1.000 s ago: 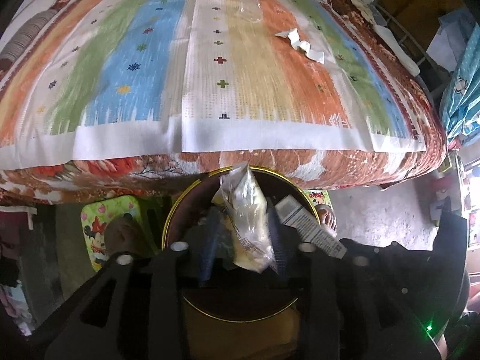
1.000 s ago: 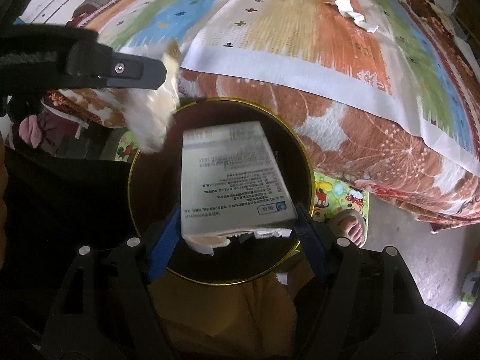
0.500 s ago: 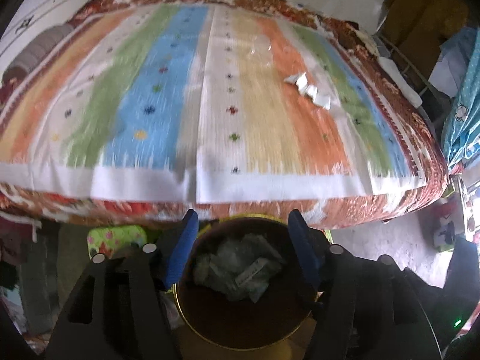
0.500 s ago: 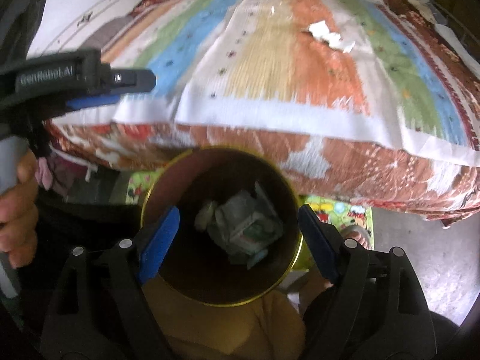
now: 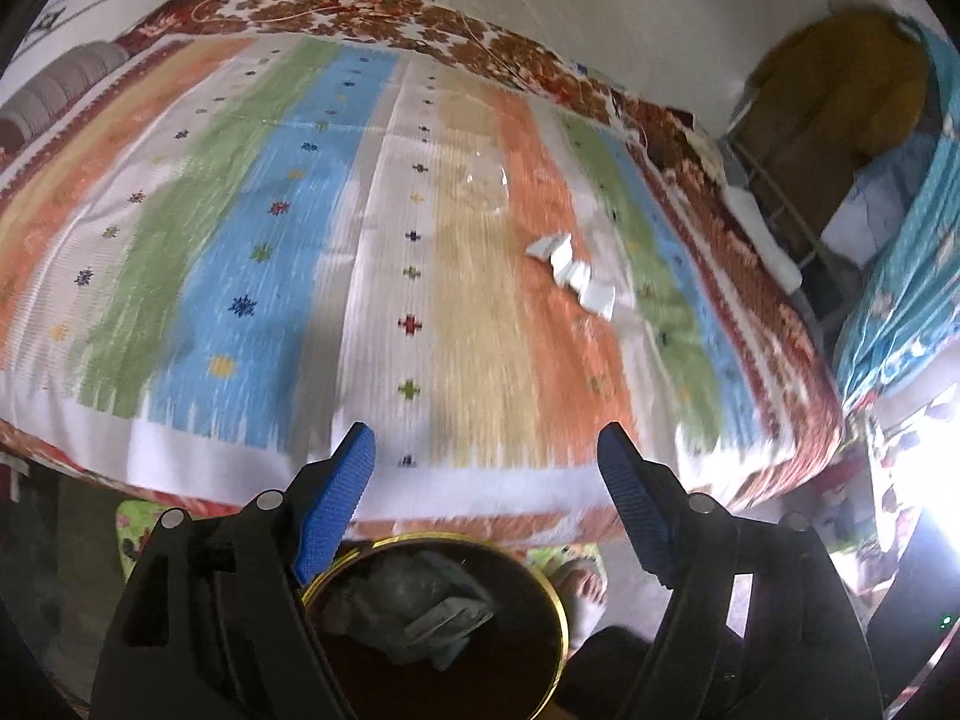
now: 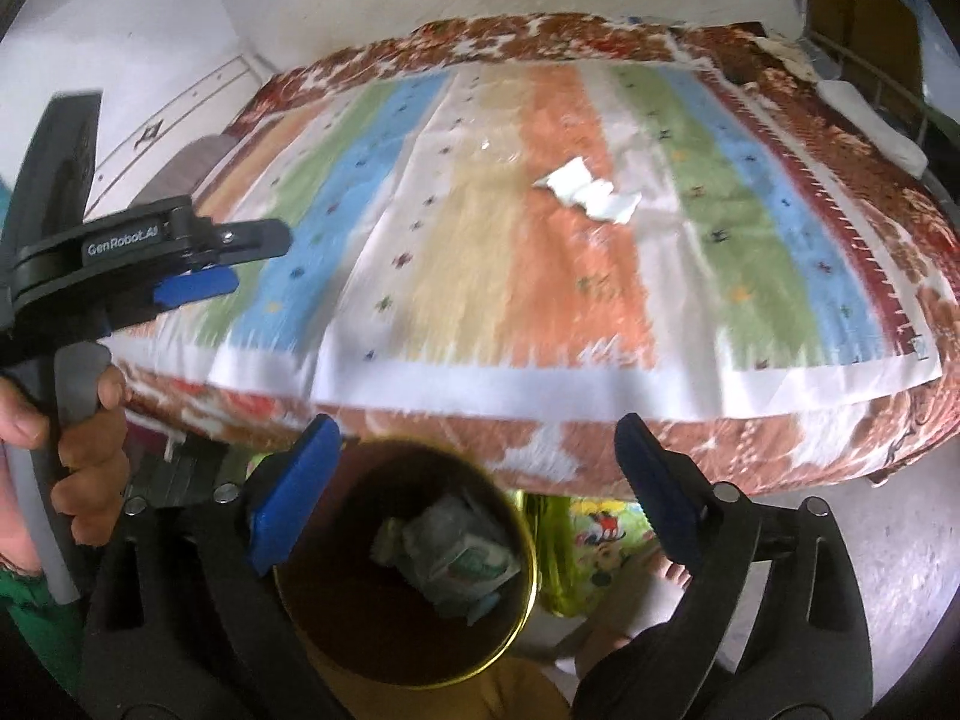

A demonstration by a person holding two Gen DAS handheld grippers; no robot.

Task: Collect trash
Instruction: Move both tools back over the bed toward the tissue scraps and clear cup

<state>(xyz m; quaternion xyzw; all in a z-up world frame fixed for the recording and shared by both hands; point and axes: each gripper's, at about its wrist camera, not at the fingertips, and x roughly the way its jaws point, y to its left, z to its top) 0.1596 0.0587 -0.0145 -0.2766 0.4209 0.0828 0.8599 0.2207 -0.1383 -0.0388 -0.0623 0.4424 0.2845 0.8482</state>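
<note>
A round dark bin with a gold rim [image 5: 555,594] [image 6: 528,546] stands on the floor below the bed's front edge. A plastic bag and a small box [image 5: 420,606] [image 6: 462,558] lie inside it. A crumpled white paper [image 5: 576,273] [image 6: 591,192] lies on the orange stripe of the striped bedspread. A clear plastic piece [image 5: 486,180] lies farther back. My left gripper [image 5: 486,456] is open and empty above the bin. My right gripper [image 6: 477,444] is open and empty above the bin. The left gripper shows at the left of the right wrist view [image 6: 210,264].
The bed with the striped cover [image 5: 270,276] [image 6: 420,276] fills the middle. A cartoon mat [image 6: 600,531] and a bare foot [image 6: 672,570] are on the floor beside the bin. Clothes and a rack [image 5: 840,138] stand at the right.
Both grippers opened and dropped the bag and the box into the bin. Both then rose and tilted up toward the bed.
</note>
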